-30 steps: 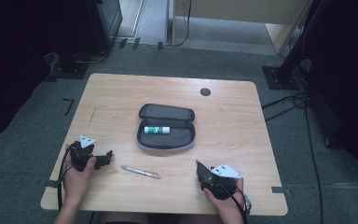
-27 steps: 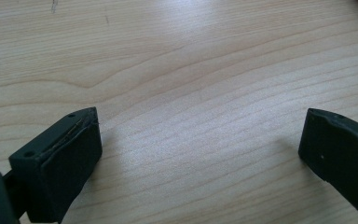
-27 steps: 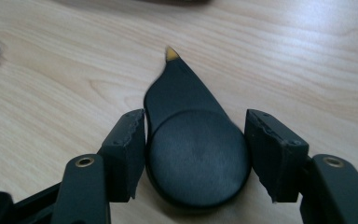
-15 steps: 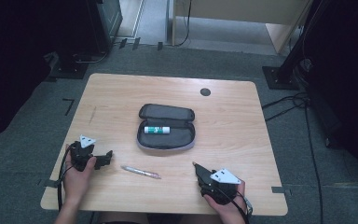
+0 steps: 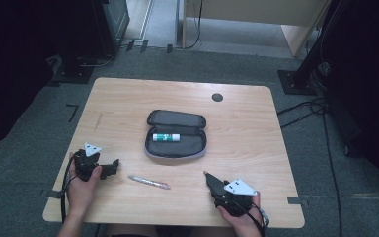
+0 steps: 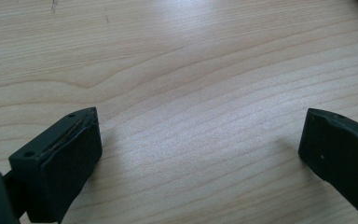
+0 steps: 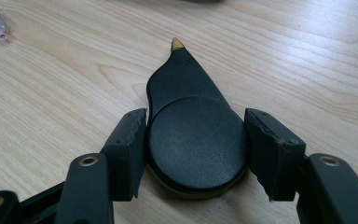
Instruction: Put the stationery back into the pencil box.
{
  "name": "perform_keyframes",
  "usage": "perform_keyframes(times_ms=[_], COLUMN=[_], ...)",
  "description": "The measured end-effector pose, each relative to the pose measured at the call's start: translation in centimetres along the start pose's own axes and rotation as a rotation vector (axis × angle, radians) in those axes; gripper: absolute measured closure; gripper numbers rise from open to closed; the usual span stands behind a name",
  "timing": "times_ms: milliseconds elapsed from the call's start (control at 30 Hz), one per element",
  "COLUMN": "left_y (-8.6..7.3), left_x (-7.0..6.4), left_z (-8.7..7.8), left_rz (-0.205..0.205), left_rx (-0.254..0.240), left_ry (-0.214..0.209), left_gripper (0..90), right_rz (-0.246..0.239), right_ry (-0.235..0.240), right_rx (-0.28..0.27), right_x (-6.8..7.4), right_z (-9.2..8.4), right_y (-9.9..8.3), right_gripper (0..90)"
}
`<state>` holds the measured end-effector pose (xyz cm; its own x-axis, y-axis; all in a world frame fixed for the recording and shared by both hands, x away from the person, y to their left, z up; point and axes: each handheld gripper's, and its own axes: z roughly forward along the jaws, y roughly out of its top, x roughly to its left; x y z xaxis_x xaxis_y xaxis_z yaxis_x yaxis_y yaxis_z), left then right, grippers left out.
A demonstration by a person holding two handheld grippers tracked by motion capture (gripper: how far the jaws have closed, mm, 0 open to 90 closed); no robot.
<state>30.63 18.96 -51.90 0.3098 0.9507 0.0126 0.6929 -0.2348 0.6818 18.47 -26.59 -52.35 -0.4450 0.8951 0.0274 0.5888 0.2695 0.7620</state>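
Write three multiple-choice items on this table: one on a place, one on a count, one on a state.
1. The pen lies:
A. on the table, nearer the person than the case
B. inside the case
C. beyond the case, at the far edge

2. Things in the open case:
A. none
B. one
C. three

3. The left tongs are:
A. shut on the pen
B. shut on the case
C. open and empty

Key:
1 A: the pen rests on bare wood on the person's side of the case.
2 B: a single glue stick lies in it.
3 C: bare wood shows between the wide-apart jaws.
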Motion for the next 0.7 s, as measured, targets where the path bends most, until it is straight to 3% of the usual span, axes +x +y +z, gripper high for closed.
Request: perform_keyframes(times_ms=[100, 167, 267, 700], left_y=[0.0, 0.0, 0.0, 0.0], left_x=[0.0, 0.0, 0.0, 0.0], left_z=[0.0, 0.0, 0.0, 0.0], left_rz=[0.000, 0.001, 0.000, 0.000], left_rx=[0.000, 0.000, 0.000, 0.000], left_ry=[0.000, -0.001, 0.000, 0.000], left_gripper=[0.0, 0.0, 0.0, 0.0], right_rz=[0.000, 0.039, 0.049, 0.018], right_ry=[0.000, 0.013, 0.013, 0.057], right_rx=[-0.002, -0.010, -0.014, -0.070], right_x=[0.0, -0.3, -0.4, 0.2], right_z=[0.0, 0.0, 0.0, -0.9], right_y=[0.0, 0.1, 0.2, 3.4], right_gripper=[41.5, 41.6, 41.7, 41.7])
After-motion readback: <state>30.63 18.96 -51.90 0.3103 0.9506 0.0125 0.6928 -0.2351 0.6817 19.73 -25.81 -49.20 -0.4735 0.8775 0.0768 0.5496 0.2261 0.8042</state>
